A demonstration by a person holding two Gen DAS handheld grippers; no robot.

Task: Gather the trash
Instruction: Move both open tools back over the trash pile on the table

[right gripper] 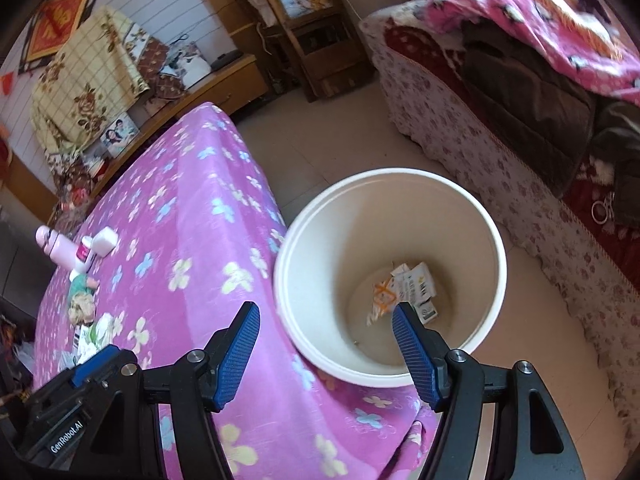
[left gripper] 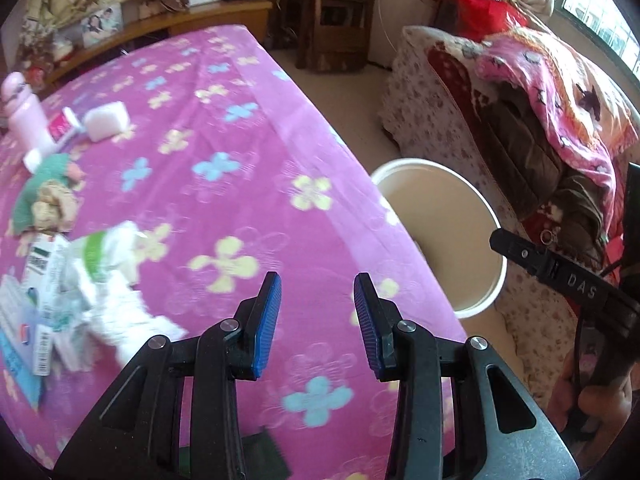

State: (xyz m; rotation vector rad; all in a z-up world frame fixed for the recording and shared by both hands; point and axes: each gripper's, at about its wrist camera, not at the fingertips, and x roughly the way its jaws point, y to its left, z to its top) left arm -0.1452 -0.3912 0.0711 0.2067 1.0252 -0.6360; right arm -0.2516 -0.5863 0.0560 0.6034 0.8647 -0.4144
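Note:
A heap of trash lies on the pink flowered cloth (left gripper: 240,184) at the left: crumpled white tissue (left gripper: 120,300), a green-and-white wrapper (left gripper: 96,256) and printed packets (left gripper: 40,320). My left gripper (left gripper: 316,280) hangs over the cloth to the right of the heap, open, with nothing between its blue pads. A white bin (right gripper: 492,240) stands on the floor against the table's edge, with wrappers (right gripper: 408,288) at its bottom. My right gripper (right gripper: 325,308) is above the bin's near rim, open and holding nothing.
Farther back on the cloth are a pink bottle (left gripper: 24,116), a pink tube (left gripper: 60,128), a white box (left gripper: 106,120) and a green soft toy (left gripper: 44,196). A sofa (right gripper: 460,120) piled with blankets stands right of the bin. Wooden shelves (right gripper: 304,40) stand behind.

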